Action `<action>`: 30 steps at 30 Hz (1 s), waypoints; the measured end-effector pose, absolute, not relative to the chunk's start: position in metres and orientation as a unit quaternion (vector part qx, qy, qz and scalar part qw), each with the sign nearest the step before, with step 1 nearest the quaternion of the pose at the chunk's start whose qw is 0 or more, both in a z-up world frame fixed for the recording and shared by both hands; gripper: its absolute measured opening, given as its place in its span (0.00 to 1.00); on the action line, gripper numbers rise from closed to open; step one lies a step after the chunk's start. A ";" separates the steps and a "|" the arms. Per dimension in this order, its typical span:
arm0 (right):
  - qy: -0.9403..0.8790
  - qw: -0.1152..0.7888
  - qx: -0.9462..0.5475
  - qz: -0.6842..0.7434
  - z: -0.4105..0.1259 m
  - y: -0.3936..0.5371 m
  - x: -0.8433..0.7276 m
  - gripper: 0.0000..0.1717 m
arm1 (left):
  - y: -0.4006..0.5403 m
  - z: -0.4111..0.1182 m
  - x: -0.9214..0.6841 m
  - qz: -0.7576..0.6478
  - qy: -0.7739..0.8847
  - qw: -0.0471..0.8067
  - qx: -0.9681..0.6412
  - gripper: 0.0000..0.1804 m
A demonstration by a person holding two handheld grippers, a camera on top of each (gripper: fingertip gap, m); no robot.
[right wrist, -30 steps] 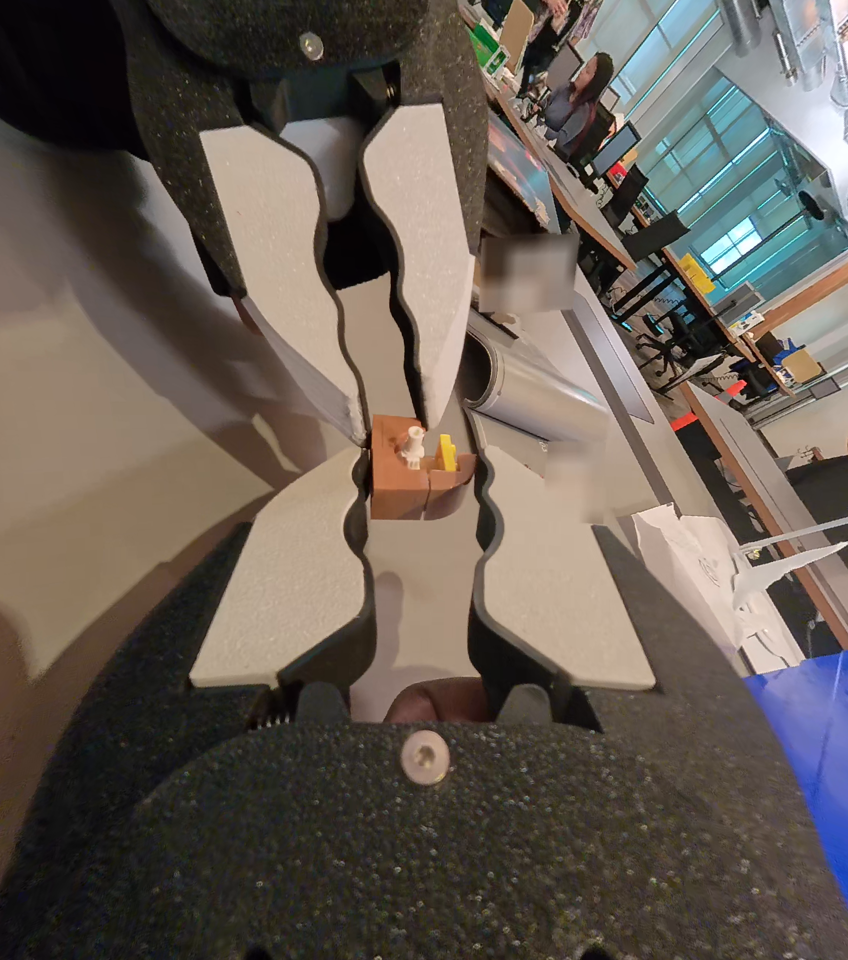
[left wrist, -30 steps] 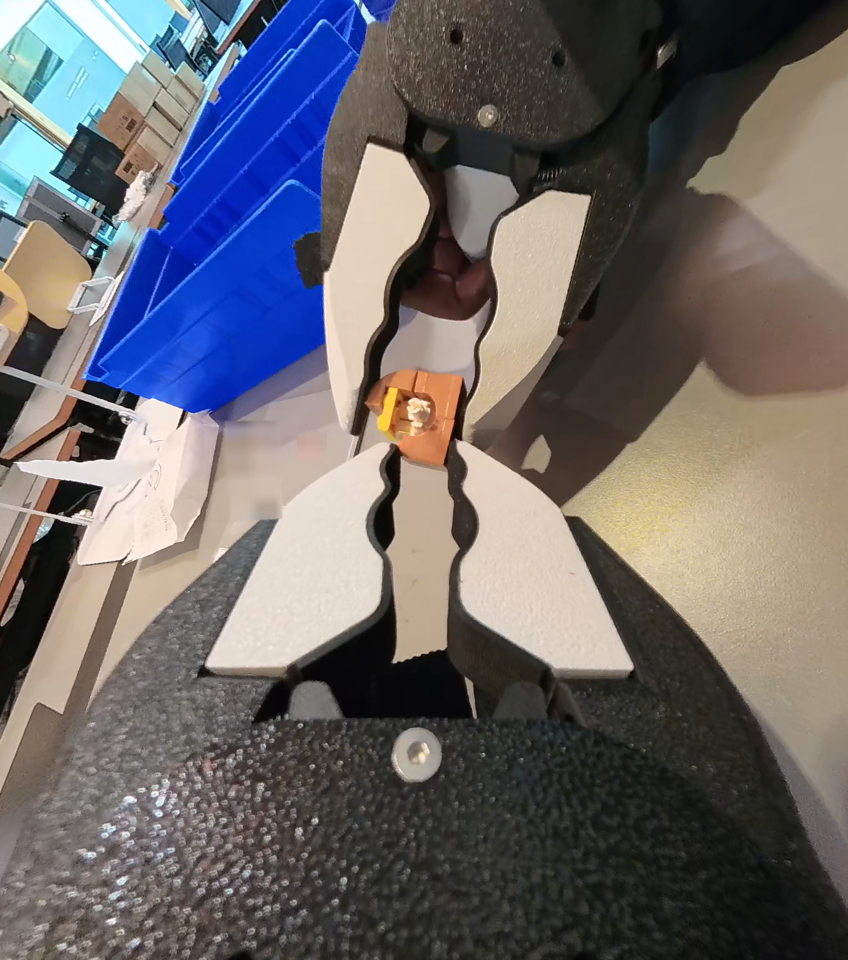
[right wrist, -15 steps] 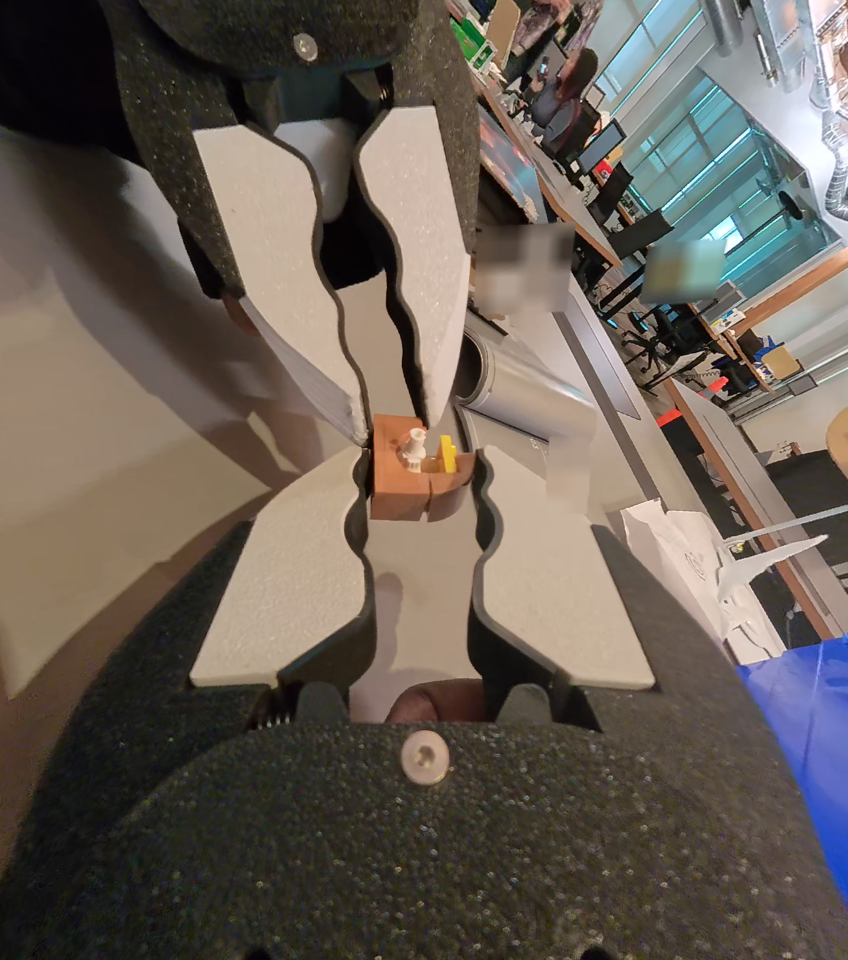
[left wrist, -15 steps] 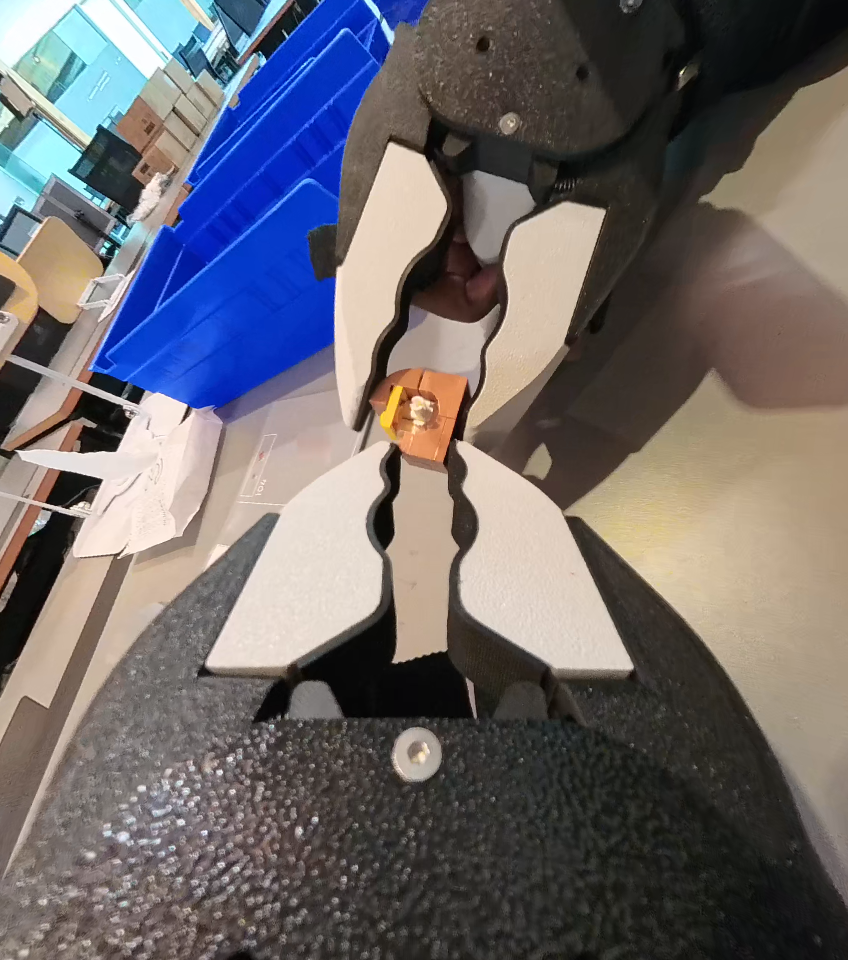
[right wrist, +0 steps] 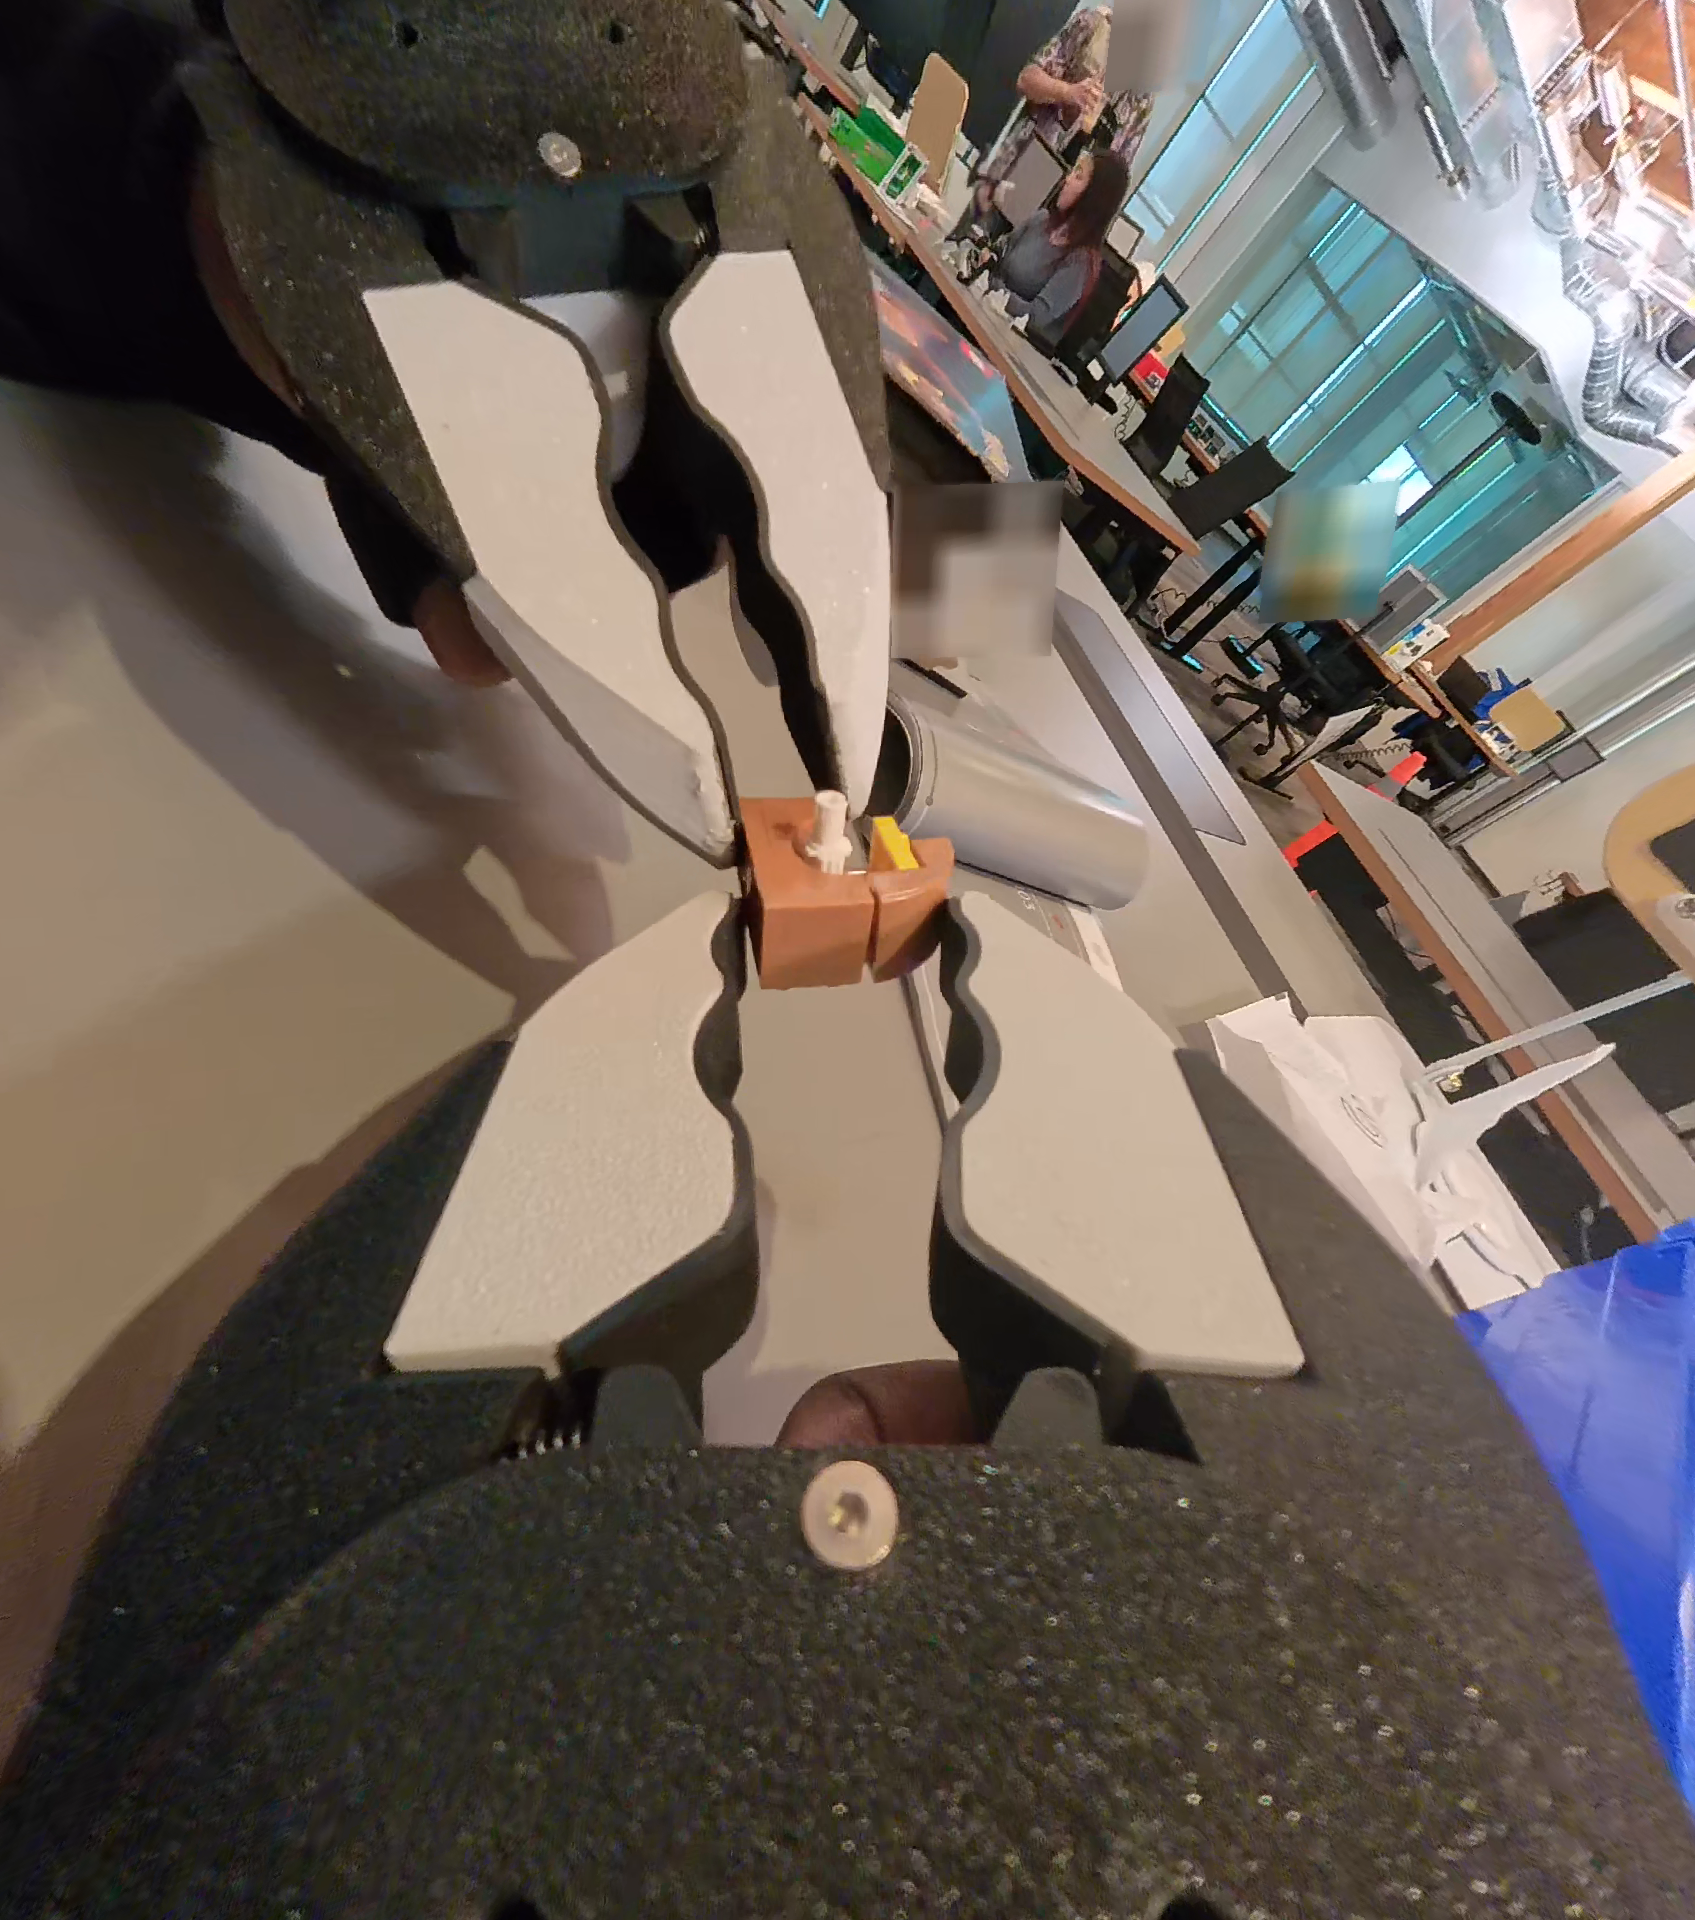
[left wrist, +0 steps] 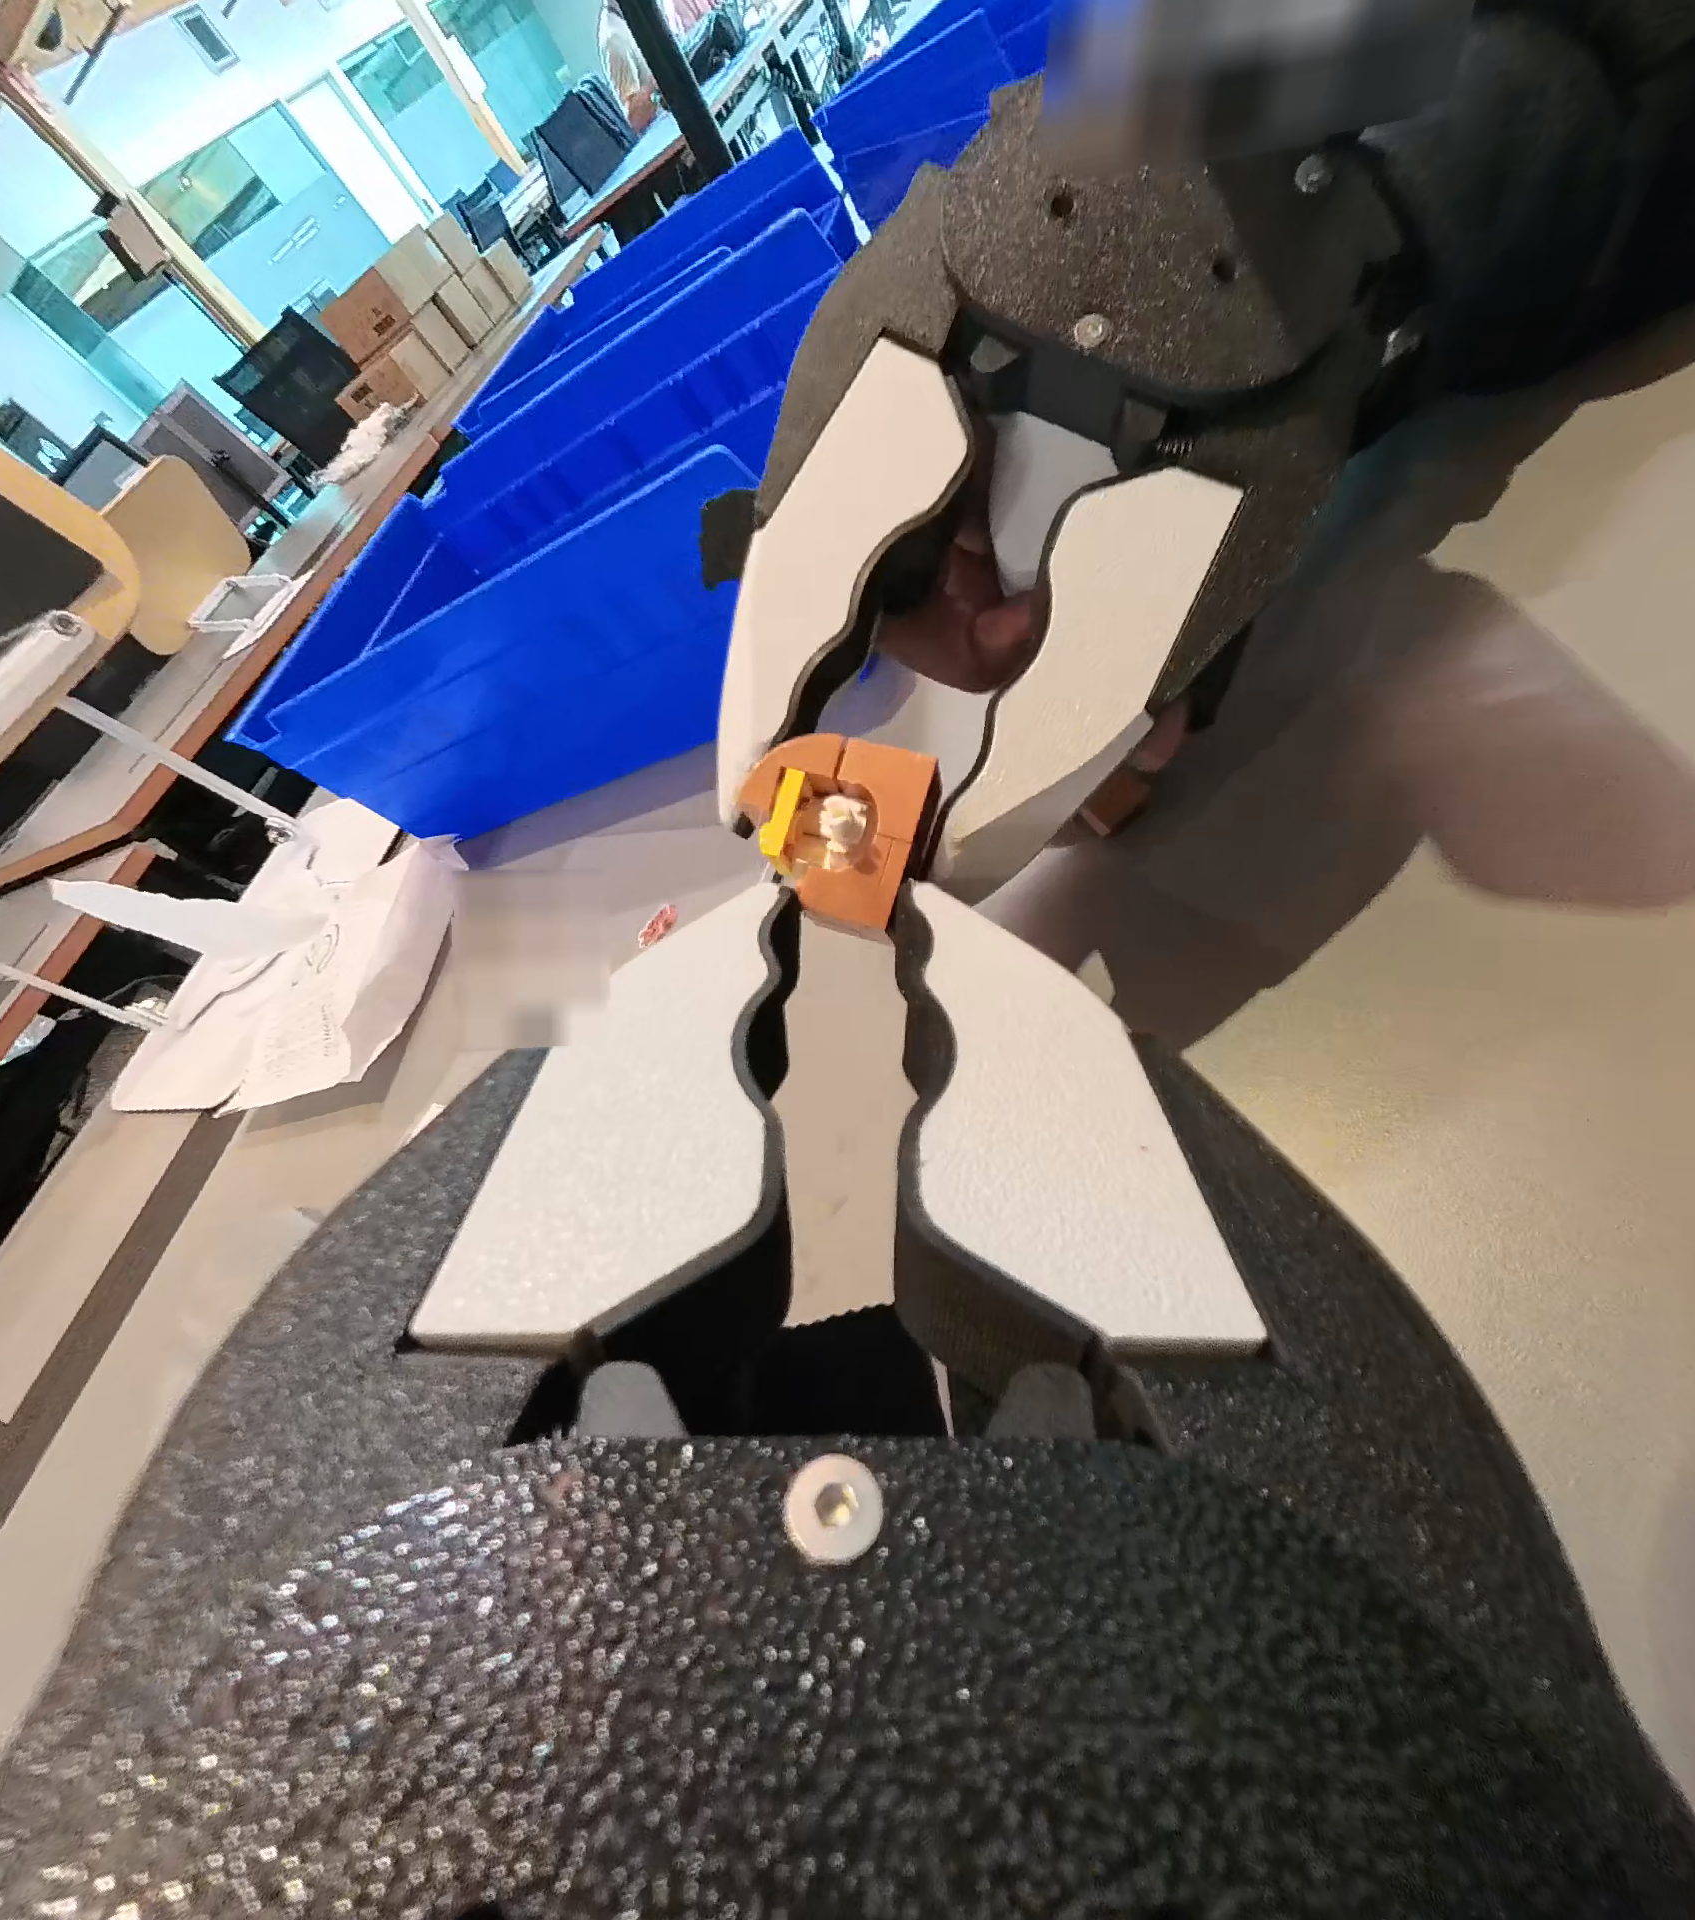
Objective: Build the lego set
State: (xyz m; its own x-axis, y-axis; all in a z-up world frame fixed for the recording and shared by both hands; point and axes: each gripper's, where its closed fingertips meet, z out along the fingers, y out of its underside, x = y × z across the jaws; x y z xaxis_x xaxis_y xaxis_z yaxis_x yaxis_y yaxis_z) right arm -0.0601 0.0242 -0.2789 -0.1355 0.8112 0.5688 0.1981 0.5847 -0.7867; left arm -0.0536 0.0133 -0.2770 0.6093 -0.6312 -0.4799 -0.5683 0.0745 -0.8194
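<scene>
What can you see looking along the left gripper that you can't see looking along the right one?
Only the left wrist view shows the stacked blue bins filling the background and cardboard boxes farther off. Only the right wrist view shows the silver cylinder lying on the table and people at distant desks. Both show the brown brick assembly with its yellow piece and white peg, gripped between both grippers, and the crumpled white paper.
</scene>
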 end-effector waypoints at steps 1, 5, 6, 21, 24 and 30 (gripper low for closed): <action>-0.699 0.548 -0.363 0.283 -0.278 0.024 -0.060 0.20 | 0.013 -0.276 -0.053 -0.030 0.439 0.587 -0.679 0.09; -0.698 0.543 -0.371 0.282 -0.280 0.025 -0.060 0.20 | 0.014 -0.277 -0.053 -0.028 0.437 0.588 -0.680 0.09; -0.699 0.543 -0.372 0.280 -0.280 0.026 -0.060 0.20 | 0.014 -0.277 -0.053 -0.027 0.437 0.588 -0.680 0.09; -0.693 0.547 -0.377 0.281 -0.277 0.028 -0.061 0.20 | 0.017 -0.274 -0.054 -0.036 0.424 0.600 -0.677 0.10; -0.687 0.544 -0.380 0.296 -0.273 0.028 -0.059 0.20 | 0.016 -0.270 -0.054 -0.061 0.410 0.610 -0.675 0.10; -0.681 0.558 -0.367 0.301 -0.266 0.030 -0.058 0.20 | 0.013 -0.254 -0.058 -0.304 0.282 0.584 -0.698 0.17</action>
State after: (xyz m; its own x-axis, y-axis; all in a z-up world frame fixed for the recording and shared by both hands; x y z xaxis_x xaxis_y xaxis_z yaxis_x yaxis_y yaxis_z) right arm -0.0576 0.0298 -0.2658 -0.1086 0.8352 0.5392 0.1643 0.5500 -0.8188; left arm -0.0577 0.0127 -0.2541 0.6569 -0.7480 0.0947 -0.0385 -0.1587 -0.9866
